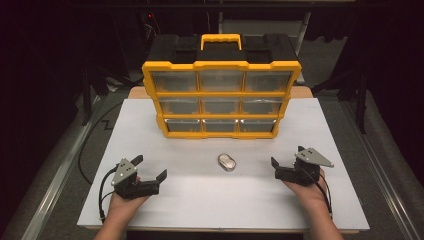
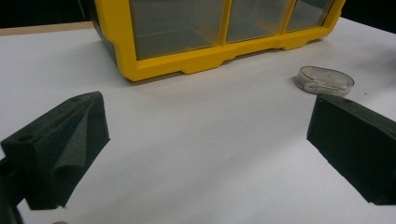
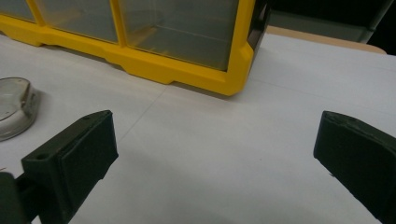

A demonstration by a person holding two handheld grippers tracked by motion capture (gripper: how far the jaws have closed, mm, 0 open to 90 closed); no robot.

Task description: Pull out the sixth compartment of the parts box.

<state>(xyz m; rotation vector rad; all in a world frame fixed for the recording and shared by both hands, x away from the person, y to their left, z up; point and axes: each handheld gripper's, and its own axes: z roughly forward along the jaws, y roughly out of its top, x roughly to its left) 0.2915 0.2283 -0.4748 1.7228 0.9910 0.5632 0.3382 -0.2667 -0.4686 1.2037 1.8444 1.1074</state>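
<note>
High view: white table board (image 1: 200, 200) with a yellow drawer organizer (image 1: 221, 99) standing upright at 12 o'clock, black back, yellow handle (image 1: 220, 40) on top, three rows of three clear drawers. Small oval clear case (image 1: 227, 162) lies flat near board centre, just in front of the organizer at its 6 o'clock, apart from it. Left gripper (image 1: 150, 167) at 8 o'clock of the case, right gripper (image 1: 286, 160) at 3 o'clock; both rest low on the board, well apart from the case, held by a hand each.

Both tongs released: jaws stand wide apart, nothing between them, seen in each gripper view.

Left gripper view adds: bottom-row drawers look empty through clear fronts; the case (image 2: 324, 80) sits at 1 o'clock past the right-hand jaw, with a thin metal clip line on its lid. Right gripper view adds: the organizer's right bottom corner (image 3: 236, 74) and its black side; the case (image 3: 14, 109) is cut by the frame edge at 9 o'clock, above the left-hand jaw.

Room: bare board all round the case, wide strip between both grippers and along the near edge. Organizer base sits well inside the board's far edge; wooden table edge (image 1: 300, 91) shows behind it.
</note>
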